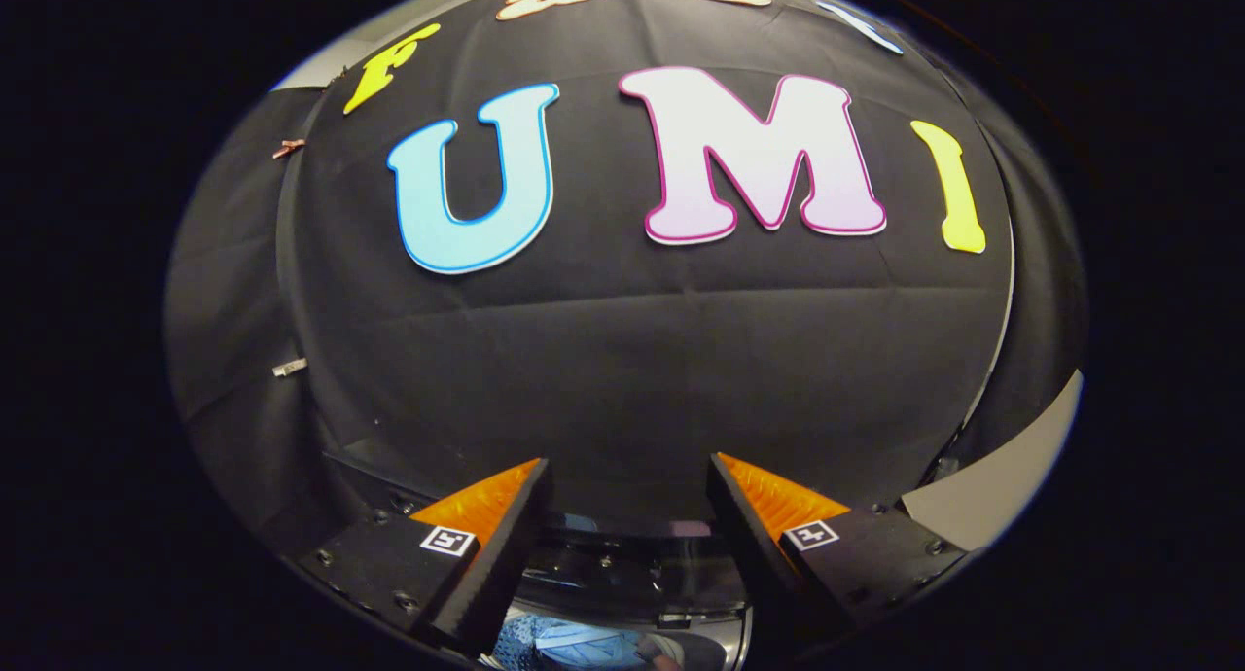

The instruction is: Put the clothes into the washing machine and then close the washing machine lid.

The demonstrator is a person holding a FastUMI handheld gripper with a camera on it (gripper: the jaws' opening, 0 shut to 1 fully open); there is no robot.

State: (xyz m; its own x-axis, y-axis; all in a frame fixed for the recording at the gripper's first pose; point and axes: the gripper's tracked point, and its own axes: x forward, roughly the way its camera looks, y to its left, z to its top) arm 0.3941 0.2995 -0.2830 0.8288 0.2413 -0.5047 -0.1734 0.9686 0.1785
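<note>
My gripper (627,462) is open, with a wide gap between its two fingers and nothing held. It is raised and faces the booth's black cloth wall (622,360). Low between the fingers, close under them, I see a dark curved part of the washing machine (622,564) with screws and a glossy rim. Below that rim lies a piece of blue clothing (574,644), partly hidden by the left finger (486,554). I cannot tell how the lid stands.
The black cloth wall stands close ahead and curves around both sides. A pale grey panel (992,486) shows at the lower right beyond the right finger. Small clips (289,368) hold the cloth on the left.
</note>
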